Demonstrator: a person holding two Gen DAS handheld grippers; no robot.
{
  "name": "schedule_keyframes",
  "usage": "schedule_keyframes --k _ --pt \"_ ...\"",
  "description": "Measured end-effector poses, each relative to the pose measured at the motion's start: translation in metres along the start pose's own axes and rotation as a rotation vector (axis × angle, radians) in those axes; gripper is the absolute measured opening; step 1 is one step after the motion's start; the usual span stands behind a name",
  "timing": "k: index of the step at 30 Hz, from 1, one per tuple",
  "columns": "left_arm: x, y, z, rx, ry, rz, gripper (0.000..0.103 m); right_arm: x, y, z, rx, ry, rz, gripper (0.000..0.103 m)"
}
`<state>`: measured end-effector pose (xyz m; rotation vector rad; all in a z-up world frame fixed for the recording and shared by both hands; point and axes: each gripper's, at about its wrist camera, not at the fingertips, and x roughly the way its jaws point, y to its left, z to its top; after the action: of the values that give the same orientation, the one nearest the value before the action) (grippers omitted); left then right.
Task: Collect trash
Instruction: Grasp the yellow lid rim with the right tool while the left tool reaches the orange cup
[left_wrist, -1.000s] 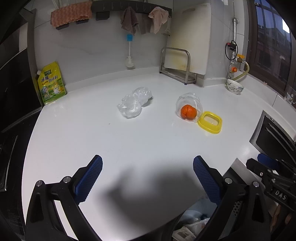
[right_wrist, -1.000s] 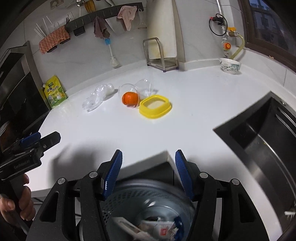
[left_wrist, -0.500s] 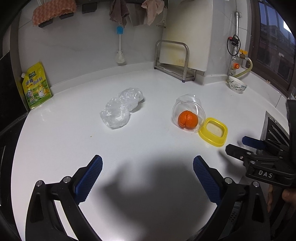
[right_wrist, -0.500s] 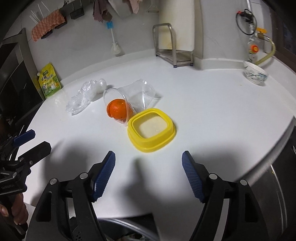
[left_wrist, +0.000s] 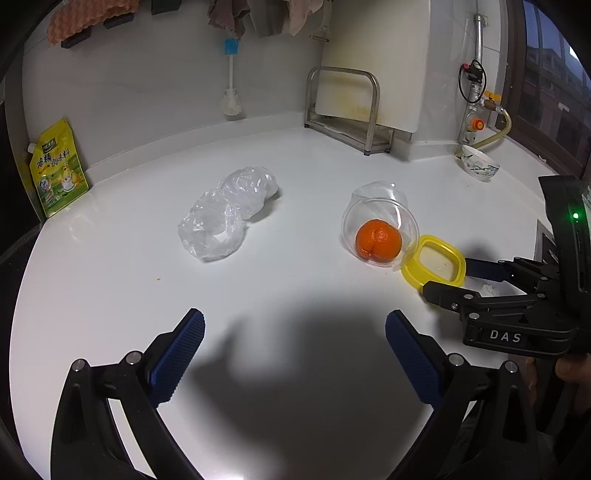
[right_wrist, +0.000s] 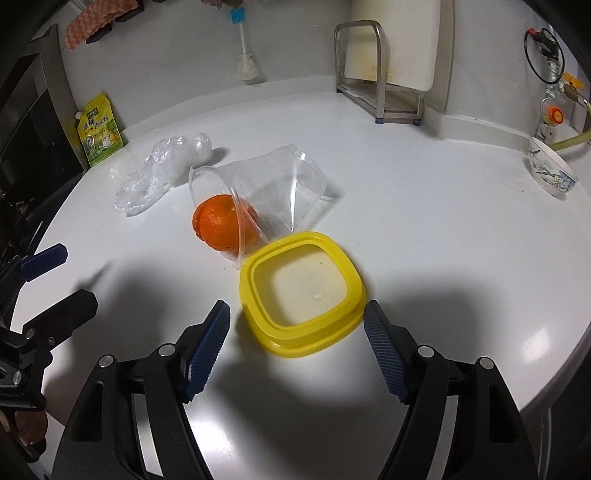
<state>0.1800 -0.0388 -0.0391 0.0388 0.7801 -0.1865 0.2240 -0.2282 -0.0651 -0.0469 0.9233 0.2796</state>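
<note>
1. Landmark: yellow lid (right_wrist: 301, 293), lying flat on the white counter (right_wrist: 424, 221).
2. Right gripper (right_wrist: 295, 345): spread wide, nothing held. Blue pads flank the near edge of the yellow lid, one on each side, not touching it.
3. Left gripper (left_wrist: 293, 363): also wide open and empty, over bare counter, left of the yellow lid and well apart from it.
4. Clear plastic cup (right_wrist: 258, 201): on its side, rim touching the far-left corner of the yellow lid.
5. Orange (right_wrist: 221, 225): sits in the cup's mouth, just beyond the lid's left corner.
6. Crumpled plastic bag (right_wrist: 162, 171): further left and behind the cup, apart from the yellow lid.
7. Yellow pouch (right_wrist: 99, 129): at the back wall, far left of the lid.
8. Patterned bowl (right_wrist: 552, 171): far right of the lid, near the wall.
</note>
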Motion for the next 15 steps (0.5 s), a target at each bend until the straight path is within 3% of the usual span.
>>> schedule_keyframes --k 9,15 --pt "0.004 -0.002 0.002 -0.006 0.007 -0.005 0.097 0.005 0.005 0.003 -0.043 0.002 -0.022 0.068" --pt "0.006 -0.007 0.005 -0.009 0.005 -0.012 0.097 -0.001 -0.006 0.000 0.026 -0.008 -0.002 0.063"
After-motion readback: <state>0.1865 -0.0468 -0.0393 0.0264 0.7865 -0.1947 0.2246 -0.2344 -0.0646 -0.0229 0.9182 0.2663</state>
